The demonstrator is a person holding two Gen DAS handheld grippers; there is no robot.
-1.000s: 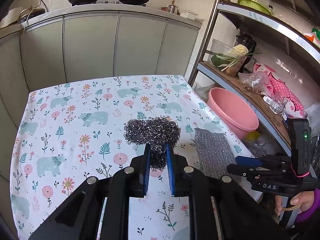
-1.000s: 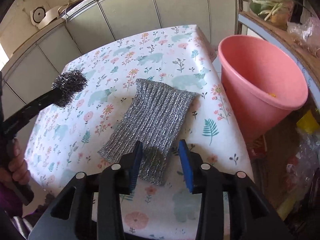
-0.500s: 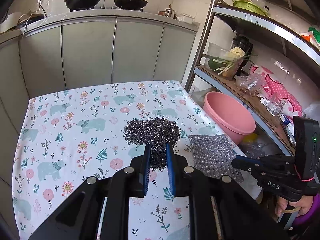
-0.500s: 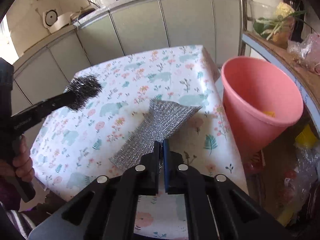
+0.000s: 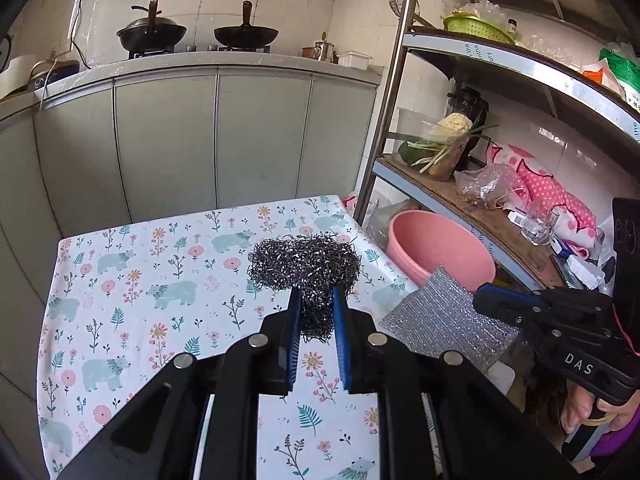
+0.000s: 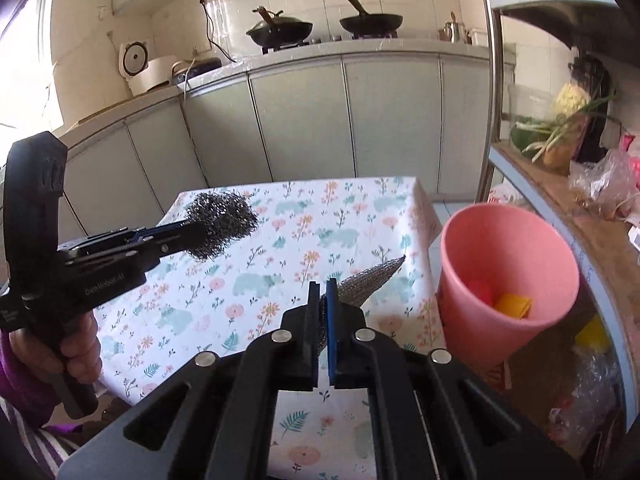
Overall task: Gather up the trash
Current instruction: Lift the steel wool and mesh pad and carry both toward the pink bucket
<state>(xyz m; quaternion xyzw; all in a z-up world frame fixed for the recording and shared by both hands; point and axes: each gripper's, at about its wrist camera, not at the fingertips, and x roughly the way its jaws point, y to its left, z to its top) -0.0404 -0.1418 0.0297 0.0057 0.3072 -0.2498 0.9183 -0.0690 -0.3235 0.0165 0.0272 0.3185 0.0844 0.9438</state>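
Left wrist view: the left gripper [image 5: 315, 304] has its blue pads pressed onto a dark steel-wool ball [image 5: 305, 264], jaws narrowed around its lower tuft, and the ball bulges out beyond the fingertips, clear above the table [image 5: 132, 300] with its cloth of bears and flowers. Off to the right, the right gripper [image 5: 486, 294] reaches in with a silver scrub cloth [image 5: 444, 320] hanging from its tip, one corner of the cloth pointing up beside the pink bin [image 5: 436, 252]. A hand [image 5: 588, 416] in a purple sleeve grips that tool's handle at the lower right. Right wrist view now: the right gripper's [image 6: 321, 300] jaws have just been closing and are all but together, the thin silver cloth [image 6: 368, 280] pinched flat between the pads, its free end sticking forward and up to a point, lifted off the tablecloth [image 6: 304, 224]. The pink bin [image 6: 508, 280] stands just off the table's right edge, below the shelf rack [image 6: 560, 208], with yellow and red scraps lying inside it. On the left, the left gripper [image 6: 188, 236] holds the steel wool [image 6: 220, 224] out over the table's near-left corner, a hand [image 6: 76, 356] wrapped round its handle. Two dark pans [image 6: 324, 26] sit on the stove on the far counter
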